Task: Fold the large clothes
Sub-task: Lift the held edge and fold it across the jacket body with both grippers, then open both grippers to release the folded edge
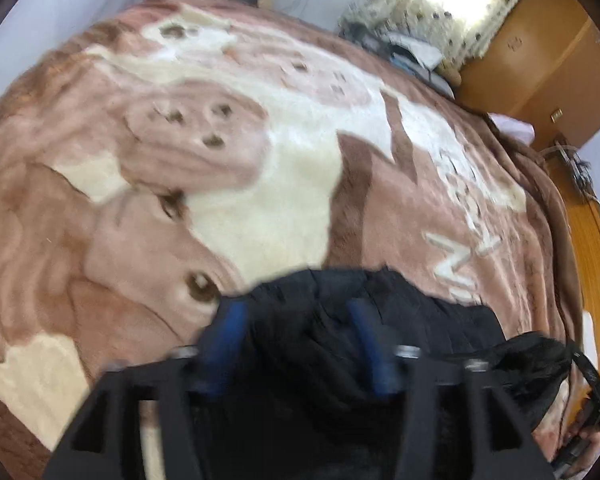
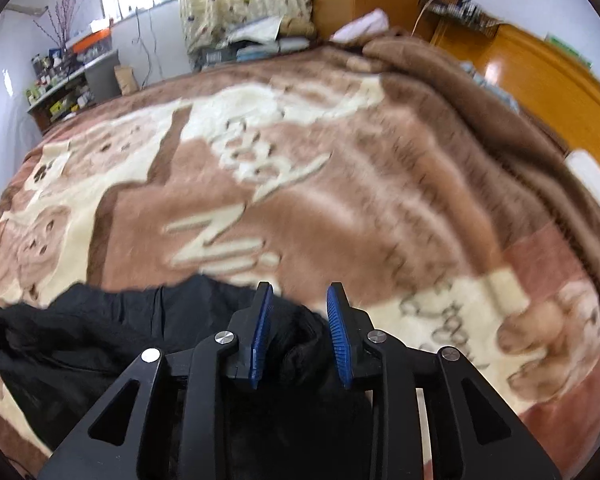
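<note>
A black garment (image 1: 420,320) lies bunched on a brown and cream plush blanket (image 1: 280,180) that covers the bed. My left gripper (image 1: 296,312) points down at the garment's near edge. Its blue pads stand wide apart, with black cloth lying loose between and under them. In the right wrist view the garment (image 2: 100,320) spreads to the left over the blanket (image 2: 360,200). My right gripper (image 2: 300,292) is open by a narrow gap. A hump of the black cloth sits low between its pads and is not pinched.
A patterned curtain (image 1: 432,4) and an orange wooden wardrobe (image 1: 540,52) stand beyond the bed. A cluttered shelf (image 2: 68,80) lines the far left wall. A wooden bed board (image 2: 540,76) runs along the right. A brown blanket fold (image 2: 440,80) is heaped there.
</note>
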A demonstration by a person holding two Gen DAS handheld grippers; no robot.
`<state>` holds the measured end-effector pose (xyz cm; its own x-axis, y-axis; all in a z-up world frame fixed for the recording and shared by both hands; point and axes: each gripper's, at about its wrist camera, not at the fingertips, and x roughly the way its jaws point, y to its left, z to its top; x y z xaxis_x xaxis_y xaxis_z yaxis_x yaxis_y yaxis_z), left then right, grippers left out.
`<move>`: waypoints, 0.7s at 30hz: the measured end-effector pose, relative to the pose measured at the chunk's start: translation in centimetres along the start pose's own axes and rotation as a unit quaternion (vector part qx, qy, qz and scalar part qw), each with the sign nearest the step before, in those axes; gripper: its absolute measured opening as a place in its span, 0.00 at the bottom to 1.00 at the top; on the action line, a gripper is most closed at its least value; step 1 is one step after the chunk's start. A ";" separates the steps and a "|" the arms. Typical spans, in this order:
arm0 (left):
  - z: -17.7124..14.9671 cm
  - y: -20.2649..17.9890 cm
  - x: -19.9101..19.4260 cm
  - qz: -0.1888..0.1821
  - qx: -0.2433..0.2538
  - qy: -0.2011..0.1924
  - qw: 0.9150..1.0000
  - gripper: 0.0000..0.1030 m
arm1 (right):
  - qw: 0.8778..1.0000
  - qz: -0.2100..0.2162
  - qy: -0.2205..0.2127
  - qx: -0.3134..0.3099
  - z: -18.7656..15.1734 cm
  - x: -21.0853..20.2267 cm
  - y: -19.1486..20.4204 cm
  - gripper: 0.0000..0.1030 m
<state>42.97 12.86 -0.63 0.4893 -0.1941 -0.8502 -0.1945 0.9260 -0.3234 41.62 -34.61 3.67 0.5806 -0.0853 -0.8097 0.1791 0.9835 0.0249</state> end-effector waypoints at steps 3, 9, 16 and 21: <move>0.5 0.9 -1.5 -0.024 -0.009 -0.025 0.999 0.67 | 1.000 0.007 -0.016 -0.001 0.4 -1.0 -0.6 0.42; -0.4 3.4 -4.1 -0.043 0.025 -0.069 0.996 0.83 | 0.998 0.030 -0.050 -0.022 -1.9 -2.7 -3.4 0.55; -3.0 2.9 0.0 -0.045 0.099 0.006 0.994 0.83 | 0.994 0.083 0.002 -0.069 -5.0 1.3 -4.5 0.67; -3.9 0.3 1.9 -0.037 0.154 0.014 0.987 0.83 | 0.986 0.131 0.023 -0.099 -5.2 4.6 -3.0 0.74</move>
<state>40.56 11.53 -3.98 0.4674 -0.2691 -0.8421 0.1099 0.9628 -0.2467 39.64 -37.17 -3.15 0.5491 0.1790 -0.8163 -0.1344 0.9830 0.1252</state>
